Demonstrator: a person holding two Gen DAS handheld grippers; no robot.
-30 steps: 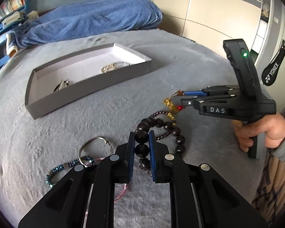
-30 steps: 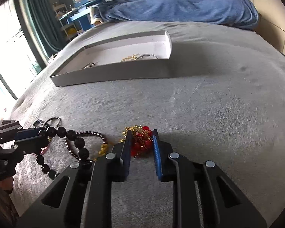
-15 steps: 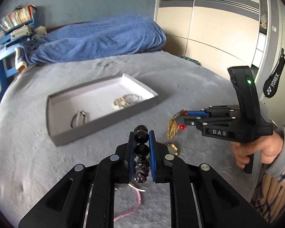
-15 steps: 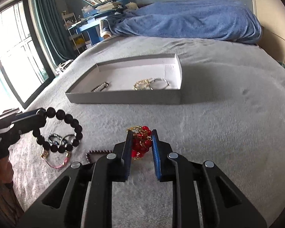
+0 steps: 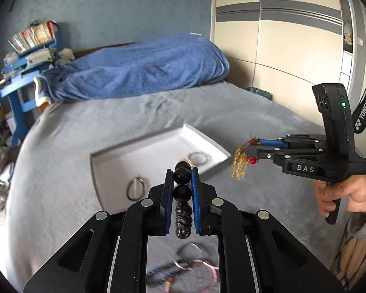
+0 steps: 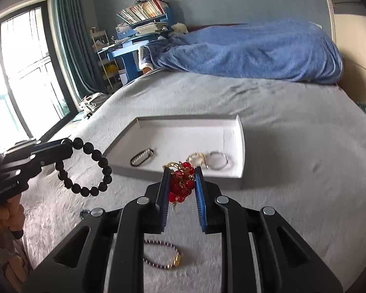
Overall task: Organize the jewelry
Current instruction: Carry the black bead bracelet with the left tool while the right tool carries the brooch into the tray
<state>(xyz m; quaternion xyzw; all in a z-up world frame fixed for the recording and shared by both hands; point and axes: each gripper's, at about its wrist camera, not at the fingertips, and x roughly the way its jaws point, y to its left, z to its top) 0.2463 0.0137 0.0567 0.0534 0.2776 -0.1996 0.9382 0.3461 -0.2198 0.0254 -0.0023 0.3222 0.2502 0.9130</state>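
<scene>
My left gripper point(image 5: 182, 177) is shut on a black bead bracelet point(image 5: 182, 175), held in the air above the bed; the bracelet hangs as a loop in the right wrist view point(image 6: 90, 168). My right gripper point(image 6: 182, 173) is shut on a red and gold beaded piece point(image 6: 181, 185), held in the air near the tray's front edge; it also shows in the left wrist view point(image 5: 241, 164). The shallow white tray point(image 6: 240, 146) lies on the grey bed and holds a dark bracelet point(image 6: 142, 157) and two rings point(image 6: 208, 158).
Loose bracelets lie on the grey bedspread below my grippers: a purple bead one point(image 6: 163, 256) and thin pink and blue ones point(image 5: 183, 266). A blue blanket point(image 6: 251, 51) lies at the bed's far end. A wardrobe point(image 5: 280, 36) stands to the right.
Both grippers have lifted their pieces off the bedspread and moved up and toward the tray. The tray now sits closer in both views.
</scene>
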